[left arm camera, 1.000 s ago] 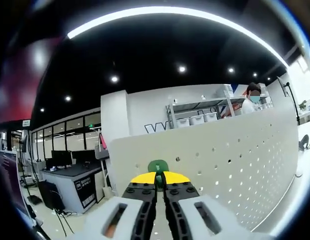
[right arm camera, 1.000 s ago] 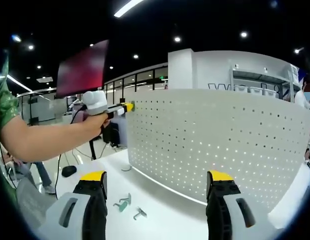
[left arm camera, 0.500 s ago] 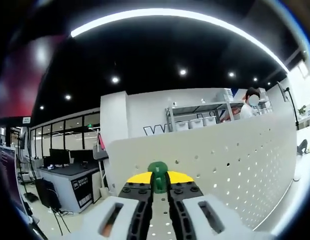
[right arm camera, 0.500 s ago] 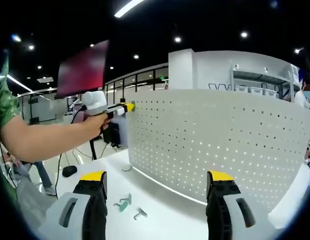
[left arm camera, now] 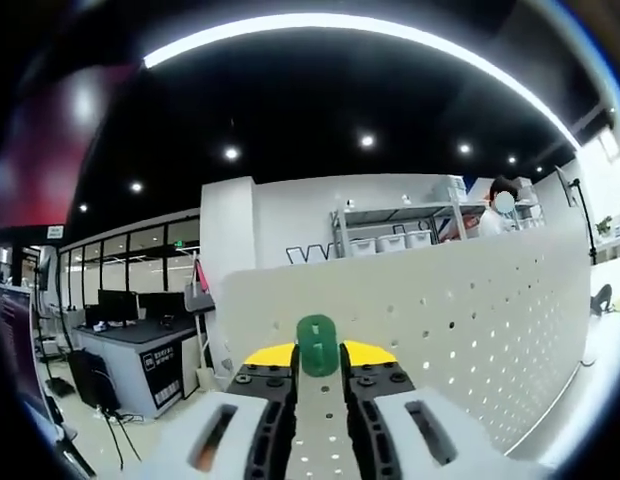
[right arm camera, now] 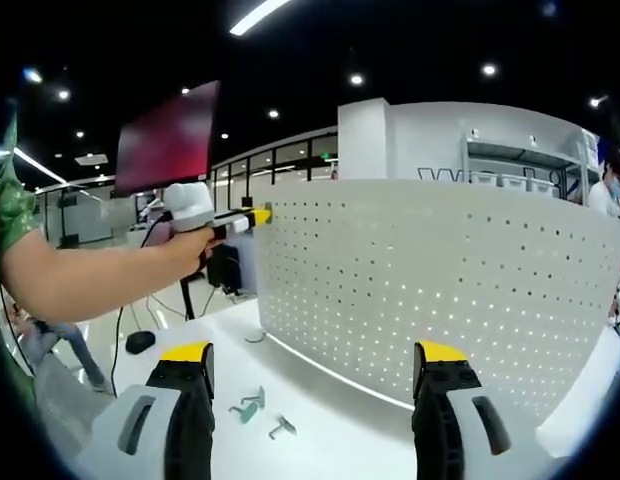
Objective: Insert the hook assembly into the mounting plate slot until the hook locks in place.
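Note:
In the left gripper view a small green hook (left arm camera: pixel 317 338) sits between the yellow tips of my left gripper (left arm camera: pixel 317 358), which is shut on it, right against the top left edge of the white perforated mounting plate (left arm camera: pixel 470 330). The right gripper view shows that plate (right arm camera: pixel 440 280) standing upright on the white table (right arm camera: pixel 330 440). There, a person's hand holds the left gripper (right arm camera: pixel 258 214) at the plate's upper left corner. My right gripper (right arm camera: pixel 312 400) is wide open and holds nothing, low in front of the plate.
Two loose hooks lie on the table in front of the plate, a teal hook (right arm camera: pixel 245 408) and a grey hook (right arm camera: pixel 282 428). A dark red screen (right arm camera: pixel 168 140) hangs behind the left gripper. Desks, shelves and a person stand beyond the plate.
The left gripper view has shifted slightly along the plate's edge, and the gap between the left jaws looks a little wider. The right gripper has stayed still.

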Action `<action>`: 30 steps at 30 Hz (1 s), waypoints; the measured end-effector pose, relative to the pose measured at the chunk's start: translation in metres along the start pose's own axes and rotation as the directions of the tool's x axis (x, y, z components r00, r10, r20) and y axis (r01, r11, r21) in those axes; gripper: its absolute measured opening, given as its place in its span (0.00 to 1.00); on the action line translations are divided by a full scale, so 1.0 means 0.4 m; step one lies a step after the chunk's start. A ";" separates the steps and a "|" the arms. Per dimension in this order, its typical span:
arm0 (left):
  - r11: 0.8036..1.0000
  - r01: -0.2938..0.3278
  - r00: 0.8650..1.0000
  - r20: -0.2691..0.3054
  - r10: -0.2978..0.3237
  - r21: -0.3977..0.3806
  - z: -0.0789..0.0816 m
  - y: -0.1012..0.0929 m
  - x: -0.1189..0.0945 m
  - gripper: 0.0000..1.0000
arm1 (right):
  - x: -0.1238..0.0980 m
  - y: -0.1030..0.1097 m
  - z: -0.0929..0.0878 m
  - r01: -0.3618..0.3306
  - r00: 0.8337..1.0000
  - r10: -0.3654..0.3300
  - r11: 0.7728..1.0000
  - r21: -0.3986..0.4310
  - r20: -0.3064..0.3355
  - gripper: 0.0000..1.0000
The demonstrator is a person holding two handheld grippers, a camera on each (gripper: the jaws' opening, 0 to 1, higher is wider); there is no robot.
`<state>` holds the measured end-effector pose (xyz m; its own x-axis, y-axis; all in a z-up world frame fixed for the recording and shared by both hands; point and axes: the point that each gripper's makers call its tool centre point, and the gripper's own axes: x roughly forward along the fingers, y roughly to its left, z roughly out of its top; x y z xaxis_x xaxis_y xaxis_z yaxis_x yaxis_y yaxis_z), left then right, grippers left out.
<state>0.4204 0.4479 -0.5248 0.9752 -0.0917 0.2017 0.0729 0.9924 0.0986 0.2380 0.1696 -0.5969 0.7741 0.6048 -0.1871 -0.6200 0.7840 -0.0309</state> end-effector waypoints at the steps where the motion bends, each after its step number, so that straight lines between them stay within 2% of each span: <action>1: 1.000 -0.002 1.000 -0.001 0.002 -0.001 0.000 0.002 -0.003 0.20 | 0.000 0.002 0.001 -0.001 1.000 0.001 1.000 -0.001 0.000 0.83; 3: 1.000 0.002 1.000 -0.004 -0.002 -0.014 -0.001 0.003 -0.007 0.22 | 0.000 0.005 0.001 -0.004 1.000 0.004 1.000 -0.001 0.001 0.83; 12: 1.000 0.006 1.000 -0.017 -0.006 -0.008 -0.007 0.006 -0.043 0.21 | -0.002 0.017 0.005 -0.014 1.000 0.014 1.000 -0.004 0.004 0.83; 16: 1.000 0.008 1.000 -0.029 -0.008 -0.010 -0.015 0.004 -0.062 0.19 | -0.006 0.021 0.006 -0.014 1.000 0.014 1.000 -0.005 0.006 0.83; 20: 1.000 0.017 0.999 -0.040 -0.016 0.007 -0.023 -0.008 -0.090 0.11 | -0.011 0.024 0.006 -0.015 1.000 0.015 1.000 -0.007 0.007 0.83; 30: 0.999 0.048 0.996 -0.072 -0.048 0.002 -0.050 -0.034 -0.163 0.08 | -0.029 0.035 0.009 -0.016 1.000 0.016 1.000 -0.010 0.012 0.83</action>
<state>0.3601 0.4419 -0.5586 0.9831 -0.1333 0.1259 0.1197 0.9867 0.1102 0.2209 0.1741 -0.5918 0.7655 0.6190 -0.1753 -0.6336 0.7728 -0.0379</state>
